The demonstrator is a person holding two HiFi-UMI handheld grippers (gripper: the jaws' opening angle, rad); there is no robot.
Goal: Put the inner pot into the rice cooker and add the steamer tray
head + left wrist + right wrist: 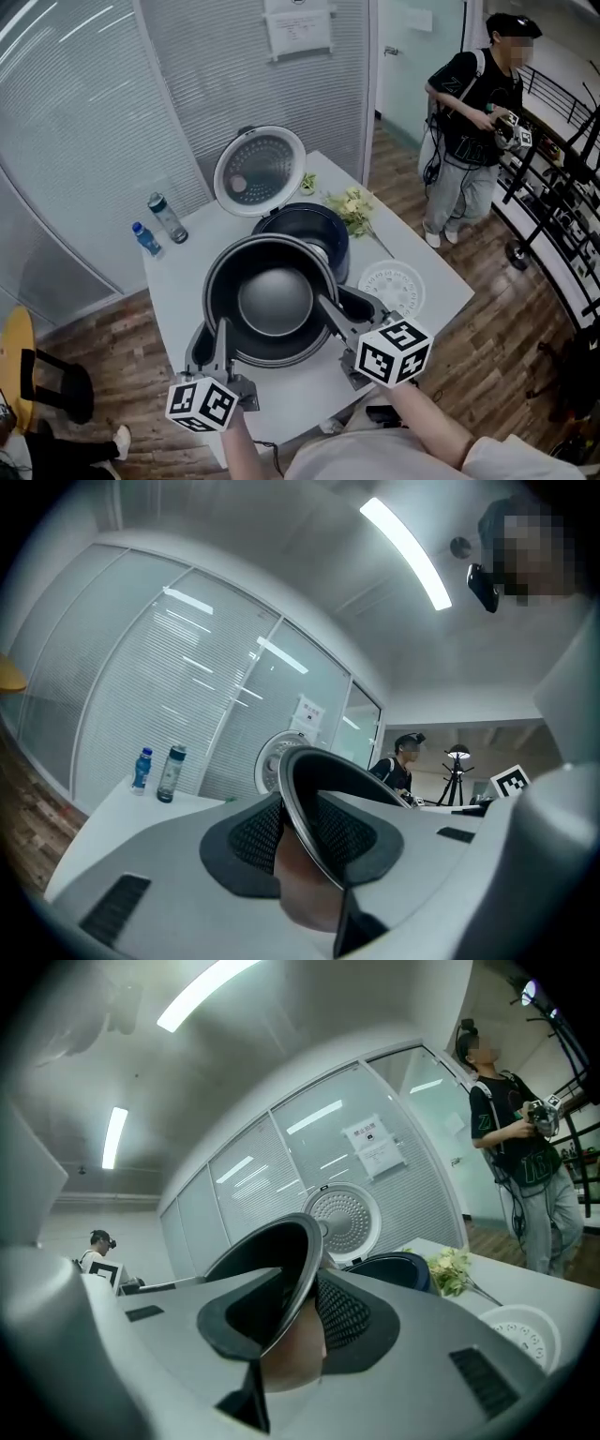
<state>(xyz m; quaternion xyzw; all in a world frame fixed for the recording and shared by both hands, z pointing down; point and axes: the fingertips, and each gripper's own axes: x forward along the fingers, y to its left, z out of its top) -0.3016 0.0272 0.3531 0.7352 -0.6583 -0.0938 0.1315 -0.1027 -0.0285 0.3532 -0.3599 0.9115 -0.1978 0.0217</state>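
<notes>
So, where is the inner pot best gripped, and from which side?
Take the pot by its thin rim, at two opposite sides, as the left gripper and right gripper do: each comes from the near side, one jaw inside and one outside. Its body is too wide for the jaws; only the flared rim fits.

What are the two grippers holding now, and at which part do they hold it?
Both hold the inner pot by its rim: the left gripper clamps the rim's left side, the right gripper its right side.
</notes>
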